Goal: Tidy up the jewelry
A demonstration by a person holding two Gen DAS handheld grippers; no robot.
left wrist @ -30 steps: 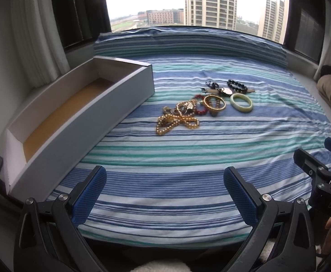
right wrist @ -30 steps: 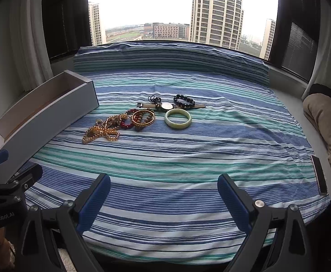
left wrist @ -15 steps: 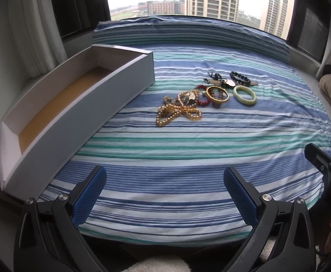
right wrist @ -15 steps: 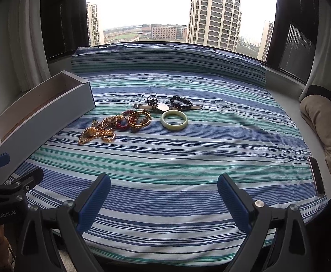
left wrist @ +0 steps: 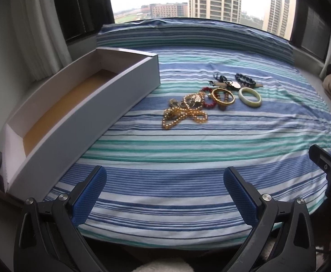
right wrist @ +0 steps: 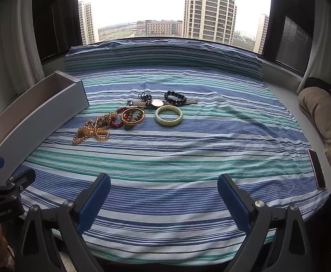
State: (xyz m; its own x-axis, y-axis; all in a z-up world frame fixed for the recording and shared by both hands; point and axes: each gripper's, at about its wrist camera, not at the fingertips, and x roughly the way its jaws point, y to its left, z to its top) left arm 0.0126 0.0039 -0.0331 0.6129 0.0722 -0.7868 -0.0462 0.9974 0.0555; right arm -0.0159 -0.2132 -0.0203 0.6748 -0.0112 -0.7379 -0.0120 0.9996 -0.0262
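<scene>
Along the left edge of the striped bedspread (left wrist: 188, 158), an open white box (left wrist: 79, 104) is lying lengthwise, while a tangled gold chain (left wrist: 183, 115), bangles and a stiff, likely slippery jade bangle (right wrist: 168, 115) are sitting mid-bed. Both the left gripper (left wrist: 165, 192) and right gripper (right wrist: 164, 195) are hovering spread wide, holding nothing, with bare cloth ahead offering ample room; the limp chain probably wants pinching at its bunched middle.

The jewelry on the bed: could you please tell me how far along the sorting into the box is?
Nothing looks done yet: the box shows only its bare tan floor. Nothing is in hand either; the left claw and right claw are both open, short of the pile. Everything is left on the bedspread: the gold chains, red beads, gold bangle, jade bangle, watch and black beads.
</scene>
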